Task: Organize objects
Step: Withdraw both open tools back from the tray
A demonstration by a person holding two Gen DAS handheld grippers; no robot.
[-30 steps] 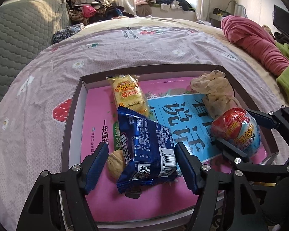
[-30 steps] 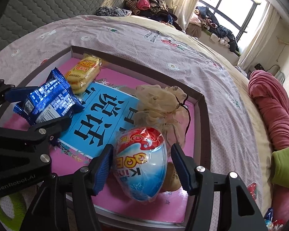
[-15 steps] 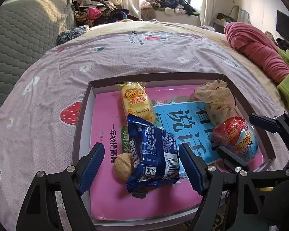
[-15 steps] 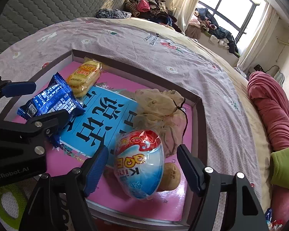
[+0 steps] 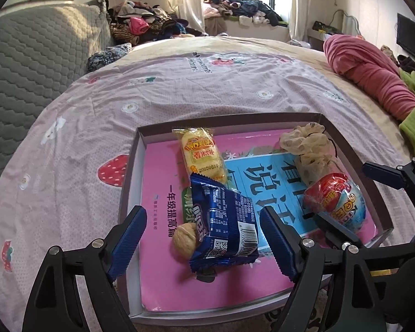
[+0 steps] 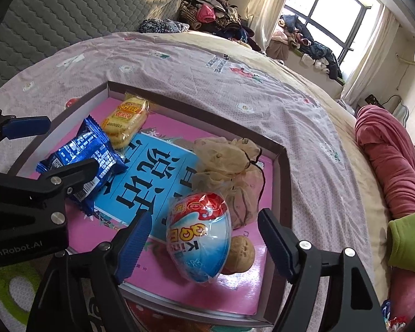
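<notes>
A shallow box tray (image 5: 132, 166) (image 6: 286, 171) lies on the bed with a pink and blue book as its floor. In it lie a blue cookie packet (image 5: 225, 225) (image 6: 81, 152), a yellow rice-cracker packet (image 5: 200, 153) (image 6: 126, 117), a walnut (image 5: 184, 239), a beige mesh pouch (image 5: 308, 149) (image 6: 229, 163), a red and blue egg-shaped toy (image 5: 334, 200) (image 6: 199, 235) and a second walnut (image 6: 240, 253). My left gripper (image 5: 204, 239) is open, its fingers either side of the blue packet, apart from it. My right gripper (image 6: 203, 246) is open around the egg, not touching.
The tray sits on a pale purple strawberry-print bedsheet (image 5: 179, 83). A pink and green blanket roll (image 5: 373, 74) (image 6: 393, 160) lies to the right. A grey quilted headboard (image 5: 27, 55) is to the left. Piles of clothes (image 5: 146, 25) lie by the window.
Both grippers have opened wider and drawn back from the tray. The blue packet and the egg toy now lie free in the tray.
</notes>
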